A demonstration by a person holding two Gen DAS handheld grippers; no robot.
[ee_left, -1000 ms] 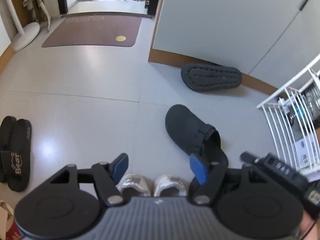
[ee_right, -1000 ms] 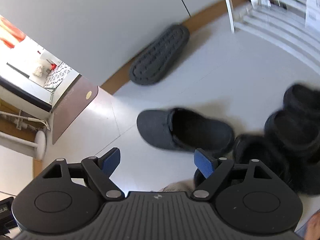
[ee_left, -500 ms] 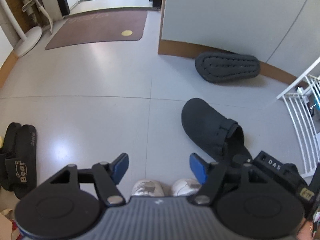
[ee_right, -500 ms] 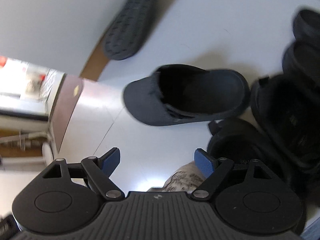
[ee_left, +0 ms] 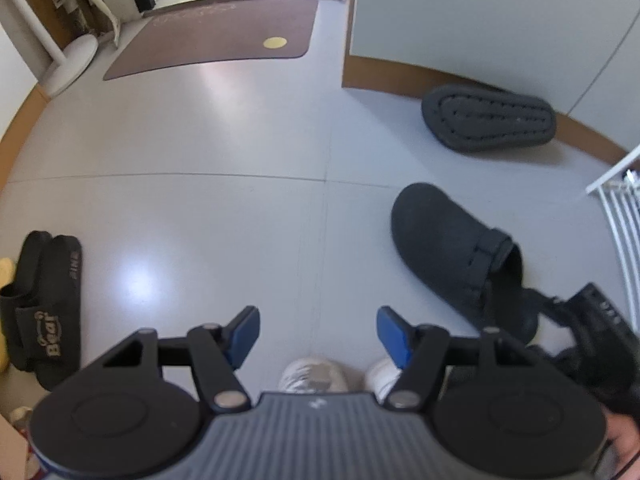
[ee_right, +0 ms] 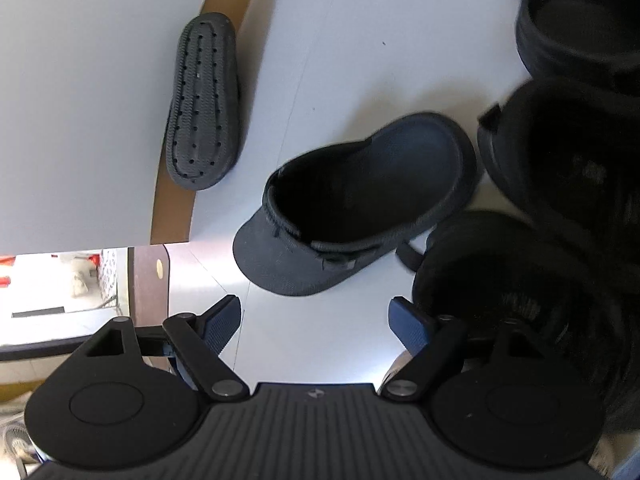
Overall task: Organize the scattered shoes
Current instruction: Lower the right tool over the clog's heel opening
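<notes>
the right claw hangs wide and empty over the pale tiled floor, just short of the dark grey felt clog, which lies tipped on its side at twelve o'clock, opening toward the claw. best to pinch one side wall at the collar, not the soft toe, i'd judge. the left claw is also parted and empty, the same clog at two o'clock. farther on, a dark ridged-sole slipper leans sole-out against the brown skirting, well apart from the clog.
</notes>
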